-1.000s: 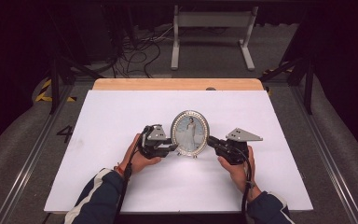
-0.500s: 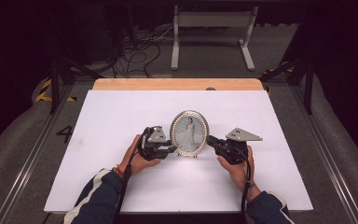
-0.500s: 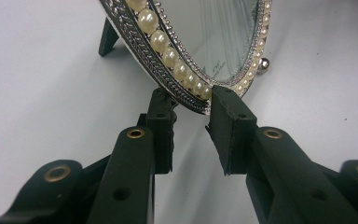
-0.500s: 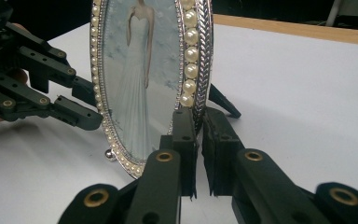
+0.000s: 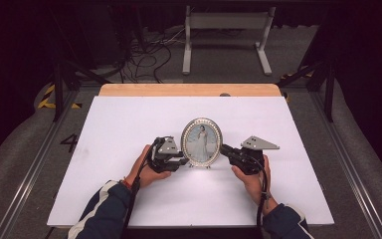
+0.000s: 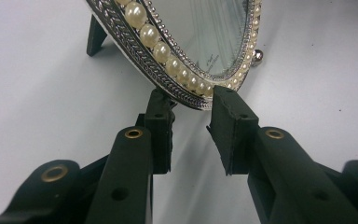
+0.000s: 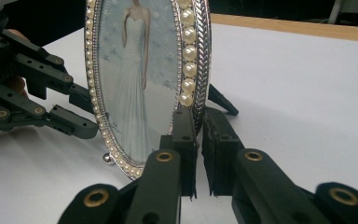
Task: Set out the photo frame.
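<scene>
Where the white counter [image 5: 129,129] lies bare around it, an oval picture frame [image 5: 201,142] stands upright near the middle, a little toward the person's side. Its silver rim carries a braided band and a ring of pearls [image 7: 188,56], and behind the glass is a photo of a figure in a long white dress [image 7: 133,79]. A dark prop leg [image 7: 221,101] reaches back from the frame to the counter, and a small ball foot [image 7: 107,158] shows under its lower edge.

The right gripper [image 5: 231,153] comes in from the frame's right side; in the right gripper view its fingers [image 7: 185,135] are closed on the pearled rim, one pad in front of the edge and one behind it. The left gripper [image 5: 179,160] meets the frame's left side low down. In the left gripper view its fingers [image 6: 230,126] straddle the lower rim with a gap between them; the tips sit at the rim's edge, but whether the pads press on it cannot be told.

Each gripper rests in a hand [image 5: 149,172] just above the counter, with sleeves [image 5: 104,211] coming in from the near edge. A grey three-cornered plate [image 5: 258,143] tops the right gripper. Beyond the counter's wooden far edge [image 5: 189,89] lie cables [image 5: 144,52] and a white metal stand [image 5: 226,30] on the floor.
</scene>
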Demonstrator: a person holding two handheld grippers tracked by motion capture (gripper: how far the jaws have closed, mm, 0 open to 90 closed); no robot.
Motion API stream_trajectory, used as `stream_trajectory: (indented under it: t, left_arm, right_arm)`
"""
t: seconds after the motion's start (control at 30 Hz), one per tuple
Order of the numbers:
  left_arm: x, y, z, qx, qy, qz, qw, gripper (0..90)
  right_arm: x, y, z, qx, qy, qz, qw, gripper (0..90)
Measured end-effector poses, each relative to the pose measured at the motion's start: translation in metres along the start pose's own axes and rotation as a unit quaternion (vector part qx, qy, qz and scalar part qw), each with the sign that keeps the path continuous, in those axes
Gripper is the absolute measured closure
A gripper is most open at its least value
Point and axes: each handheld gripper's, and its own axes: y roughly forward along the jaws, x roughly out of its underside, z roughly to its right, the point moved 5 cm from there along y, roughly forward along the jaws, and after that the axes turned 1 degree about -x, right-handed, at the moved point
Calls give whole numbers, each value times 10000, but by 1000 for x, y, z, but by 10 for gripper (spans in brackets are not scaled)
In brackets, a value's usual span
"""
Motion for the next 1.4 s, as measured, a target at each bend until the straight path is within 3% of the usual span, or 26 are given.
stream_trajectory:
  t: [0.87, 0.93, 1.4]
  left_arm:
    - [1, 3, 2, 32, 37, -58, 10000, 692]
    - [1, 3, 1, 24, 106, -64, 9999, 693]
    - [0, 2, 2, 33, 80, 9, 10000, 674]
  right_arm:
    - [-2, 1, 1, -63, -60, -47, 10000, 842]
    - [-2, 1, 2, -80, -117, -54, 9999, 841]
    - [-2, 0, 1, 114, -583, -171, 9981, 830]
